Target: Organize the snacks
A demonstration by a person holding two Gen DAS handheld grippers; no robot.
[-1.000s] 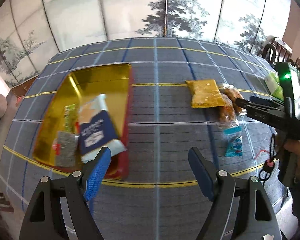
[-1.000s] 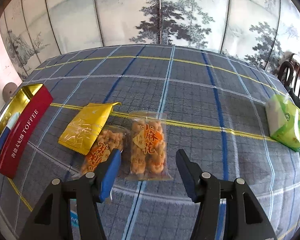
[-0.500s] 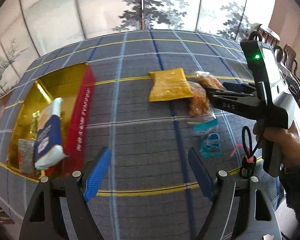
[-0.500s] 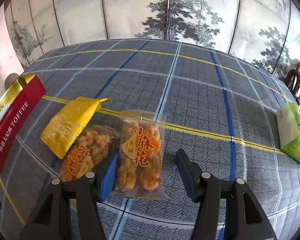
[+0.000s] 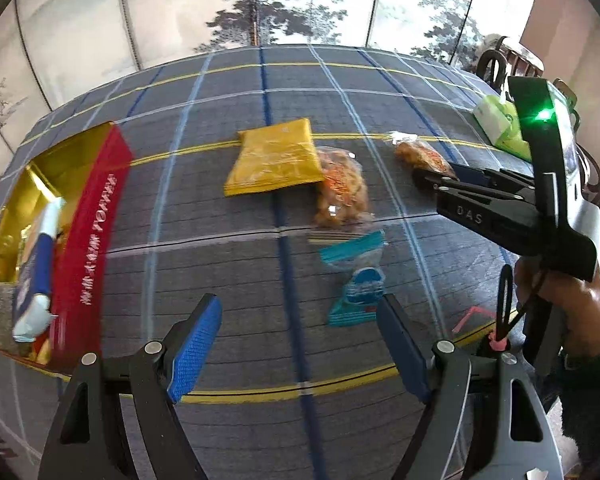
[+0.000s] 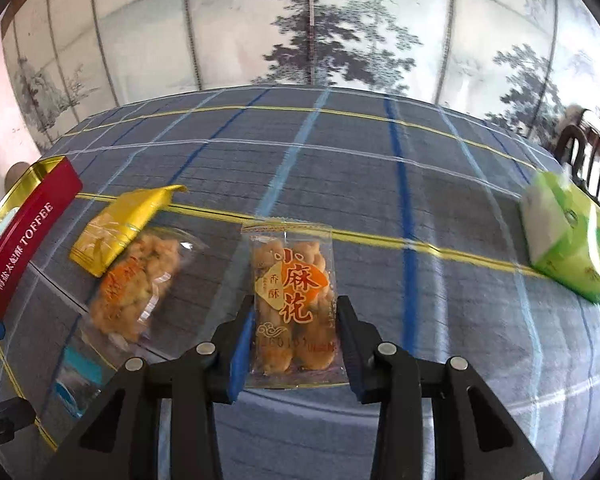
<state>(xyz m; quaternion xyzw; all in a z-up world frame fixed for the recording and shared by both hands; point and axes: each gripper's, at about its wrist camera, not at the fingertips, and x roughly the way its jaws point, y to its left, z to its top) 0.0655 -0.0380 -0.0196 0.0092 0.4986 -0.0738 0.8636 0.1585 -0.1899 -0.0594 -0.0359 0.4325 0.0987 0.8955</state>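
Your right gripper (image 6: pixel 294 354) pinches the fried-twist packet (image 6: pixel 294 304) on the plaid tablecloth (image 6: pixel 380 184), right of the toffee tin (image 6: pixel 24 236); your left gripper (image 5: pixel 300 356) is spread, empty.

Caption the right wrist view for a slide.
Right gripper shut on clear twisted-snack packet over blue plaid tablecloth.

Your left gripper (image 5: pixel 300 344) hangs open over the cloth, the blue packet (image 5: pixel 356 288) just ahead, the red toffee tin (image 5: pixel 88 240) left of that packet.

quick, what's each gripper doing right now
Left gripper: open, empty, over the tablecloth.
Right gripper: shut on the clear twisted-snack packet.
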